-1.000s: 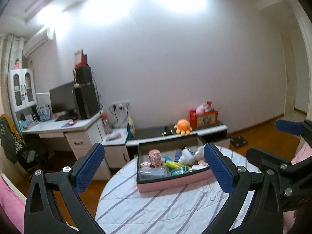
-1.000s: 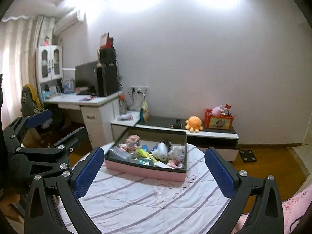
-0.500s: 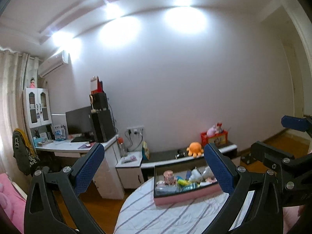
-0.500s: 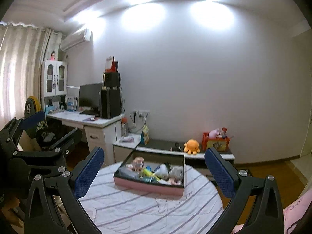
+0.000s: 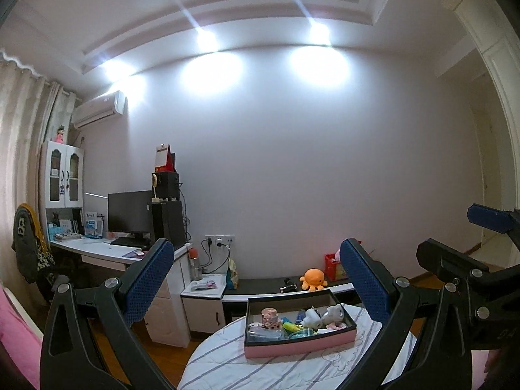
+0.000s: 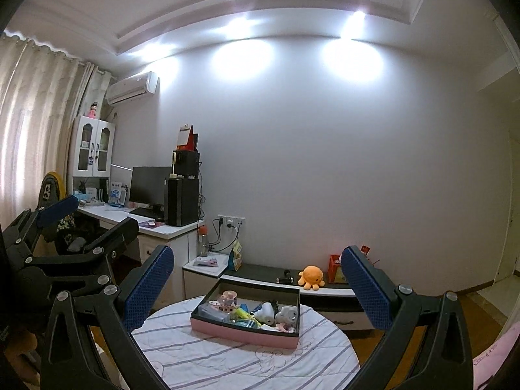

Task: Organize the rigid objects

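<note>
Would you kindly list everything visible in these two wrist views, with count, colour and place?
box: one, pink outside, dark inside, on the round table.
small items: several, mixed colours, jumbled in the box; exact count unclear.
table: one, round, white striped cloth, foreground.
octopus toy: one, orange, on the low cabinet by the wall.
red box: one, right of the octopus.
monitor: one, black, on the white desk at left.
computer tower: one, black, beside the monitor.
air conditioner: one, white, high on the wall.
left tongs: one, black with blue pads, open, empty.
right tongs: one, same, open, empty.
</note>
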Action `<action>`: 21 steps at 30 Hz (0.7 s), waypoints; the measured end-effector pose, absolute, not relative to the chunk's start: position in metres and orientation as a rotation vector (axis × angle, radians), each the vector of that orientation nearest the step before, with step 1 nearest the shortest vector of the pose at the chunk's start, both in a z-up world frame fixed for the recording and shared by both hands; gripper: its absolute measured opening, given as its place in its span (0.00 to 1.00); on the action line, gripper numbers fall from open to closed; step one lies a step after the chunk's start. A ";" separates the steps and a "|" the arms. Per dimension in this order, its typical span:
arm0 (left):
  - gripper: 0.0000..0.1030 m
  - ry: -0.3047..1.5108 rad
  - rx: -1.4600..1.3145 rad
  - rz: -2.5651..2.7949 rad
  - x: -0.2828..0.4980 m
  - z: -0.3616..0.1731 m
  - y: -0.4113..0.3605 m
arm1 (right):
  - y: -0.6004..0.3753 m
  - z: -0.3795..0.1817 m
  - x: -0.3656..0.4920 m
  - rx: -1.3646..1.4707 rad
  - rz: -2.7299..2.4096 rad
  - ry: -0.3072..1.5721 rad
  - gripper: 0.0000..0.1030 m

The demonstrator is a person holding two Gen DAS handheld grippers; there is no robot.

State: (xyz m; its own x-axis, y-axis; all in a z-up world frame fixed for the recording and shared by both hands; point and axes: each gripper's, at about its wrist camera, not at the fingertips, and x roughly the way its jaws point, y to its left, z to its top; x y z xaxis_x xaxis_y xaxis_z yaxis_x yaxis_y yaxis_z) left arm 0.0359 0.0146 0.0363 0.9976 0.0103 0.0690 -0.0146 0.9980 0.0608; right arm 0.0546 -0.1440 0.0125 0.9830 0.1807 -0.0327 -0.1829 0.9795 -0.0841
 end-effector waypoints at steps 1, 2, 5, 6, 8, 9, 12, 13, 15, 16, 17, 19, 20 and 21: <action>1.00 -0.074 0.062 0.013 0.034 0.036 0.013 | -0.144 0.013 0.054 -0.088 0.186 0.021 1.00; 1.00 -0.077 0.059 0.015 0.033 0.035 0.014 | -0.144 0.013 0.053 -0.091 0.189 0.019 1.00; 1.00 -0.075 0.057 0.020 0.031 0.032 0.015 | -0.141 0.012 0.050 -0.095 0.176 0.000 1.00; 1.00 -0.073 0.058 0.021 0.030 0.032 0.015 | -0.141 0.012 0.049 -0.096 0.173 -0.003 1.00; 1.00 -0.071 0.062 0.025 0.030 0.032 0.014 | -0.141 0.011 0.049 -0.095 0.169 -0.009 1.00; 1.00 -0.070 0.066 0.028 0.030 0.033 0.014 | -0.141 0.010 0.049 -0.094 0.168 -0.008 1.00; 1.00 -0.070 0.073 0.038 0.029 0.032 0.013 | -0.142 0.010 0.051 -0.090 0.169 -0.002 1.00; 1.00 -0.070 0.073 0.039 0.029 0.032 0.013 | -0.143 0.010 0.051 -0.088 0.170 -0.001 1.00; 1.00 -0.066 0.073 0.039 0.030 0.032 0.013 | -0.143 0.009 0.051 -0.090 0.167 0.002 1.00; 1.00 -0.066 0.072 0.039 0.030 0.032 0.012 | -0.143 0.009 0.050 -0.092 0.164 0.001 1.00; 1.00 -0.062 0.073 0.038 0.030 0.032 0.012 | -0.143 0.009 0.050 -0.094 0.162 0.000 1.00; 1.00 -0.061 0.075 0.039 0.029 0.032 0.012 | -0.143 0.010 0.049 -0.097 0.160 0.003 1.00; 1.00 -0.060 0.076 0.041 0.029 0.032 0.012 | -0.142 0.010 0.049 -0.097 0.160 0.002 1.00; 1.00 -0.060 0.077 0.042 0.030 0.032 0.011 | -0.142 0.010 0.049 -0.096 0.160 0.003 1.00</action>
